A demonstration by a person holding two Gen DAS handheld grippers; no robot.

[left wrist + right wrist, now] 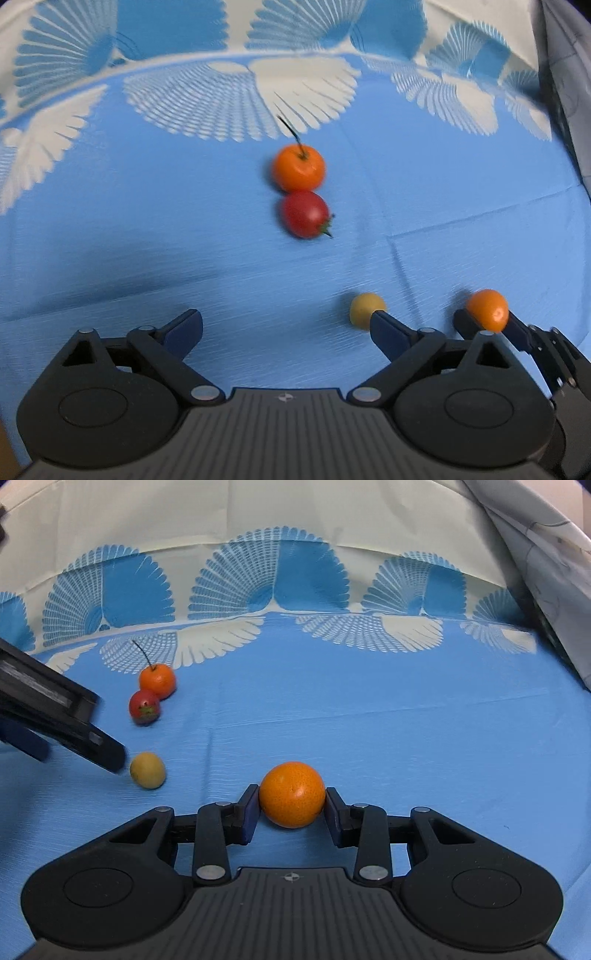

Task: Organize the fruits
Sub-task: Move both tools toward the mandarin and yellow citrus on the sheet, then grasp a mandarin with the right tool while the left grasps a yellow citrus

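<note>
The right tool (292, 814) pinches the orange (292, 794), low over the worktop (406, 720). The left tool (286, 323) is spread near the yellow fruit (147, 770). Stemmed fruit (157, 681) and tomato (144, 708) touch, far left. Sorting looks barely begun.

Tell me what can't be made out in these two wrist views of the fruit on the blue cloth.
- Left wrist view: yellow fruit partly hidden by the left tongs' finger.
- Left wrist view: orange partly covered by the right tongs; blurred.
- Both views: no container visible.
- Right wrist view: left tongs cut off by the left edge.
</note>
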